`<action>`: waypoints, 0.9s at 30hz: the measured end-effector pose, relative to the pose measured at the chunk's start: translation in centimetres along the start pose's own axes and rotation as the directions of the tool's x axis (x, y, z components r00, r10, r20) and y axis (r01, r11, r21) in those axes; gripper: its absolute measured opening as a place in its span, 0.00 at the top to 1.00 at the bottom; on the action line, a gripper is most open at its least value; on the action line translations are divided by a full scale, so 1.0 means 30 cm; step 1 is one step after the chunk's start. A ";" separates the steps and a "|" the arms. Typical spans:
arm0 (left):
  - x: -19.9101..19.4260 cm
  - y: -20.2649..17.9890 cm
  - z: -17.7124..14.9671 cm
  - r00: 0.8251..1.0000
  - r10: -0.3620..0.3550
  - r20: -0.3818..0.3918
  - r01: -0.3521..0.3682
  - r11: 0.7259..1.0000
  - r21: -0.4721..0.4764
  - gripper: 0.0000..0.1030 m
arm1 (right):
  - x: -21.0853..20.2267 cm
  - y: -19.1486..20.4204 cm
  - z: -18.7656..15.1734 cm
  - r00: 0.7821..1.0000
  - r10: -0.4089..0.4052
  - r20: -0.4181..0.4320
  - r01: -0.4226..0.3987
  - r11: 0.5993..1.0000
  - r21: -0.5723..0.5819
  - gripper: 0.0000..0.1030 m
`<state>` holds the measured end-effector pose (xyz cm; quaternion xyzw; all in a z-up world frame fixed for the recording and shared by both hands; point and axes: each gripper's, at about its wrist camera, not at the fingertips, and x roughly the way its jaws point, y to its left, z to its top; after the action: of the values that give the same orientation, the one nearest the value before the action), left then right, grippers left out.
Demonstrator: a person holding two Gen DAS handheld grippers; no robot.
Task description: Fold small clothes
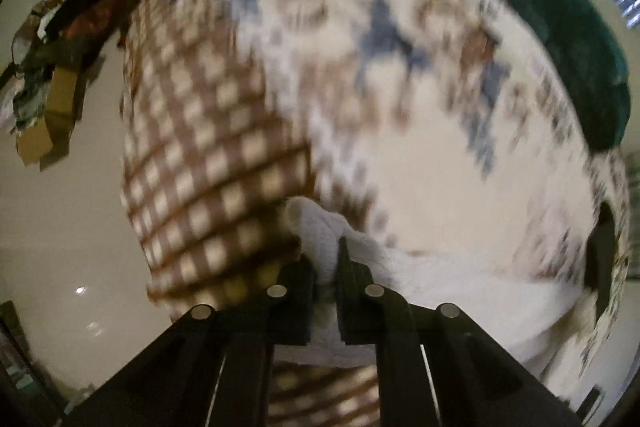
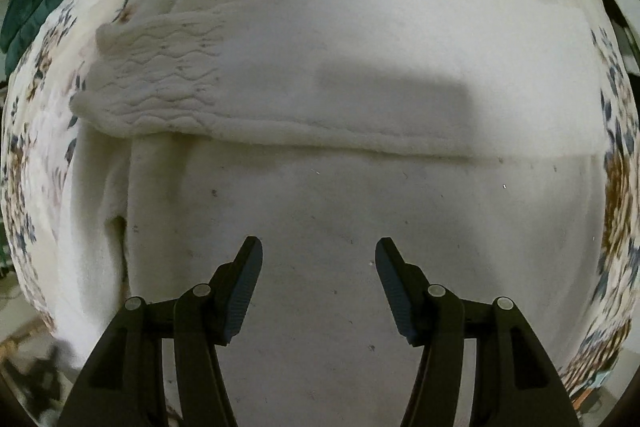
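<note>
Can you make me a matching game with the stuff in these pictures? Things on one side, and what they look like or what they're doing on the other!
Things:
1. left tool
2. right tool
3. checked cloth
4. green cushion

Looks or states:
A. brown and cream squares
B. open, above the white garment
C. dark, at the far edge of the flowered cover
D. shut on a bit of white cloth

Pairs: 1-D, 2-B, 3-A, 4-C
</note>
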<state>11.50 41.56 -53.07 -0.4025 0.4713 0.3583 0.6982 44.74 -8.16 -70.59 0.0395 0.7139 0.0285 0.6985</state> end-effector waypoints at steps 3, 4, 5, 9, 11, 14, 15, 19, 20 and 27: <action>-0.013 0.007 0.123 0.998 -0.027 0.061 0.029 0.999 -0.024 0.94 | 0.001 0.015 0.005 1.000 0.013 0.001 -0.013 1.000 0.009 0.41; -0.004 0.014 0.177 0.996 -0.046 0.082 0.049 0.998 -0.032 0.93 | 0.000 0.017 0.005 1.000 0.015 0.002 -0.015 1.000 0.009 0.41; 0.014 0.011 0.208 0.995 -0.071 0.077 0.074 0.997 -0.034 0.90 | -0.003 0.020 0.003 1.000 0.018 0.003 -0.018 1.000 0.005 0.41; 0.064 0.069 0.273 0.990 -0.135 0.029 0.138 0.985 -0.107 0.87 | -0.012 0.038 -0.014 1.000 0.024 0.002 -0.024 1.000 -0.017 0.41; 0.050 0.109 0.247 0.987 -0.156 0.028 0.159 0.975 -0.157 0.61 | -0.019 0.046 -0.028 1.000 0.027 0.003 -0.027 0.999 -0.028 0.41; 0.048 0.181 0.149 0.980 -0.197 0.040 0.201 0.938 -0.282 0.38 | -0.021 0.043 -0.053 0.999 0.035 -0.004 -0.035 0.999 -0.027 0.41; 0.077 0.192 0.116 0.975 -0.221 0.020 0.216 0.923 -0.320 0.38 | -0.021 0.033 -0.064 0.999 0.038 -0.006 -0.038 0.999 -0.023 0.41; 0.222 0.136 0.090 0.964 -0.264 -0.034 0.231 0.895 -0.382 0.38 | -0.025 0.010 -0.035 1.000 0.027 -0.008 -0.027 1.000 -0.006 0.41; 0.247 0.115 0.099 0.965 -0.260 -0.039 0.226 0.894 -0.386 0.39 | -0.027 0.009 -0.037 1.000 0.024 -0.003 -0.024 1.000 0.001 0.41; 0.196 -0.106 0.201 0.987 -0.137 0.084 0.151 0.967 -0.203 0.92 | -0.093 -0.143 -0.035 0.999 -0.015 0.034 0.014 0.999 0.041 0.41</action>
<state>18.30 46.37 -56.52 -0.4940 0.3761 0.3679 0.6922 43.67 -12.68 -68.22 0.0488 0.7025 0.0082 0.7100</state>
